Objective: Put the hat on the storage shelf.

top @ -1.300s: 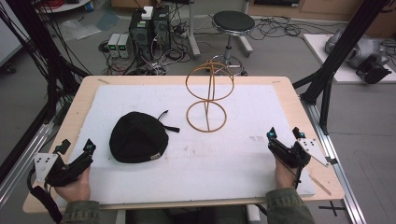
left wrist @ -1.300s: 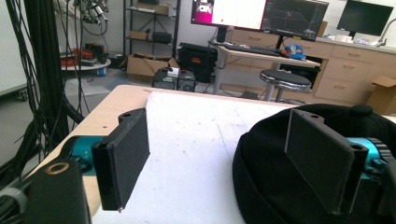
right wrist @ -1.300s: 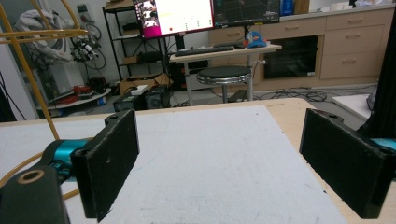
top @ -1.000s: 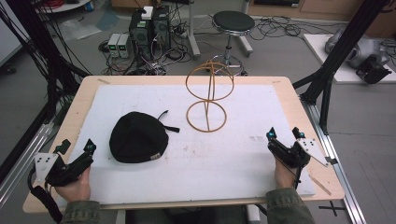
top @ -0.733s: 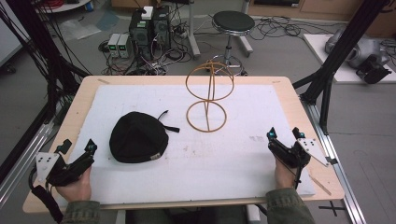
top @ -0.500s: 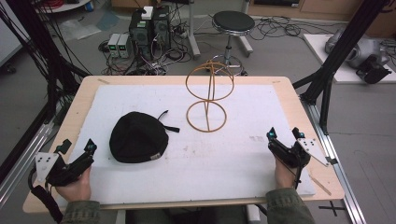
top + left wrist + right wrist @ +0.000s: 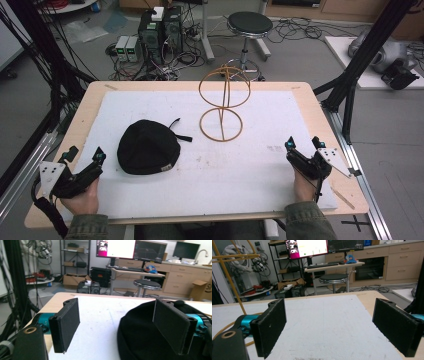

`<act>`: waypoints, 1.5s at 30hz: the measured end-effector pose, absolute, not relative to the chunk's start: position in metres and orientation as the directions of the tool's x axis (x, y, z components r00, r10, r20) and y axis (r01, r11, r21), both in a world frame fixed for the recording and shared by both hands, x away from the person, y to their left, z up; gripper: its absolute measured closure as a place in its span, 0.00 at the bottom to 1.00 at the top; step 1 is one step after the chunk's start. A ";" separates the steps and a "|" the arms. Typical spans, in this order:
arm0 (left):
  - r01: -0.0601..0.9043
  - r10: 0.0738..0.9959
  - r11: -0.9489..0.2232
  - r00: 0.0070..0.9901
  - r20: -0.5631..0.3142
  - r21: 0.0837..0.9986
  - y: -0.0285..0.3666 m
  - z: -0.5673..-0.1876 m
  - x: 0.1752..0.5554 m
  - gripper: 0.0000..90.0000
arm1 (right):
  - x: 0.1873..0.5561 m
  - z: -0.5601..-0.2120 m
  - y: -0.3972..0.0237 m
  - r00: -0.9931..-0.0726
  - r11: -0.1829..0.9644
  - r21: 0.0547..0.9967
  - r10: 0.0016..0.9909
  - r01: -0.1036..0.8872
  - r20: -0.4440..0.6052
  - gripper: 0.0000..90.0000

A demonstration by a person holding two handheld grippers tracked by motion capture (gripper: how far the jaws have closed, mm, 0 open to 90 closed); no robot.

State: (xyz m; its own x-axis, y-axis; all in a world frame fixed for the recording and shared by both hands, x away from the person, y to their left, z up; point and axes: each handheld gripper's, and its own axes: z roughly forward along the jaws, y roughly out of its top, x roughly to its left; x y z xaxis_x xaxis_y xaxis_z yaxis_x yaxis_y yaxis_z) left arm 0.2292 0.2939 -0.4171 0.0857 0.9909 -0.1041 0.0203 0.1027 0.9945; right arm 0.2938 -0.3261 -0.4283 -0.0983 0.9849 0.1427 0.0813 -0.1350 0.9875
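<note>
The left hand-held gripper (image 7: 85, 156) is sitting at about 8 o'clock on the counter (image 7: 320, 120), low over the white sheet (image 7: 280, 125) that is covering most of it, with its jaws spread wide and nothing between them. A hand (image 7: 82, 197) is gripping it from the near edge. In the left gripper view the black cap (image 7: 140, 340) is lying close ahead, partly behind the right-hand jaw, but nothing is touching it.

The right hand-held gripper (image 7: 303, 145) is resting at about 4 o'clock, near the right edge of the sheet, likewise released, its jaws standing wide apart over bare sheet. A hand (image 7: 304, 184) in an olive sleeve (image 7: 310, 222) is holding it.

The black cap (image 7: 148, 147) is lying dome-up on the sheet at about 9 o'clock from the centre, just beyond and to the right of the left hand-held gripper and well apart from the right one. A thin black strap (image 7: 179, 131) is trailing from its far right side.

Farther in, at about 12 o'clock, a yellow wire stand (image 7: 223, 102) is standing upright, its ring base on the sheet just beside the strap. In the right gripper view the same yellow wire stand (image 7: 230, 277) is rising at the left.

Beyond the counter, a round black stool (image 7: 249, 22) and computer boxes (image 7: 160, 30) are standing on the floor among loose cables.
</note>
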 end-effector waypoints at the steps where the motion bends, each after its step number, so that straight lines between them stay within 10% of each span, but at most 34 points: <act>1: 0.023 0.991 0.096 0.094 -0.098 0.995 0.293 -0.416 0.229 0.24 | 0.294 -0.428 -0.326 -0.103 -0.134 0.988 0.984 0.081 0.142 0.12; 45: 0.181 0.921 0.001 0.383 -0.072 0.983 0.263 -0.402 0.266 0.24 | 0.297 -0.430 -0.322 -0.131 -0.110 0.988 0.984 0.106 0.124 0.12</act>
